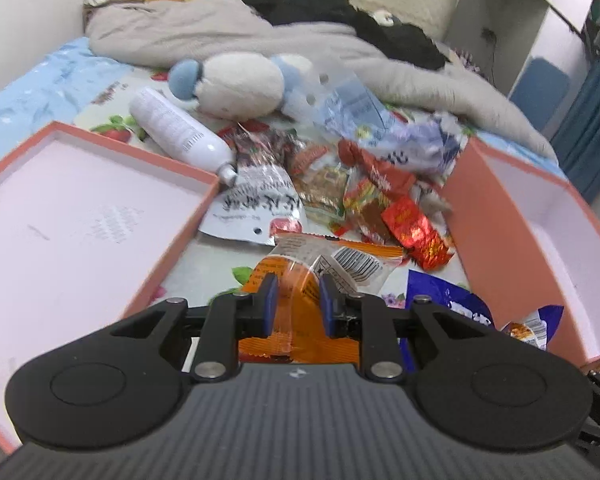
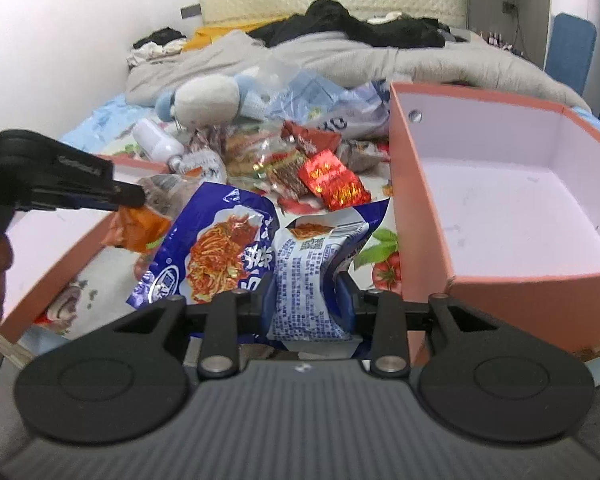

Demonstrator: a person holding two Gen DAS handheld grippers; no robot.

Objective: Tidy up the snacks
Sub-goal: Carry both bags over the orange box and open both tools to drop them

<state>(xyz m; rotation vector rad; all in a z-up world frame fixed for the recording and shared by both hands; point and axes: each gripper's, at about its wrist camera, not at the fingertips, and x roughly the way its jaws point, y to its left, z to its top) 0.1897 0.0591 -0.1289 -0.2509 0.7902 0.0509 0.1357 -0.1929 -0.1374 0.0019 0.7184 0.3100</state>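
My left gripper point(image 1: 298, 286) is shut on an orange and clear snack packet point(image 1: 300, 312), held above the bed between the two boxes; it also shows in the right wrist view point(image 2: 140, 224), hanging from the left gripper point(image 2: 130, 196). My right gripper point(image 2: 305, 286) is shut on a blue and white noodle packet point(image 2: 307, 276). A second blue noodle packet point(image 2: 216, 256) lies beside it. A pile of red and mixed snack packets point(image 1: 363, 196) lies on the bed between a shallow pink box lid point(image 1: 80, 216) on the left and a deep pink box point(image 2: 511, 208) on the right.
A white spray bottle point(image 1: 172, 130) lies by the lid's far corner. A white and blue plush toy point(image 1: 240, 80), a clear plastic bag point(image 1: 347, 100), a grey blanket point(image 1: 188, 28) and black clothes point(image 1: 331, 4) lie further back. A white shelf point(image 1: 499, 24) stands at the right.
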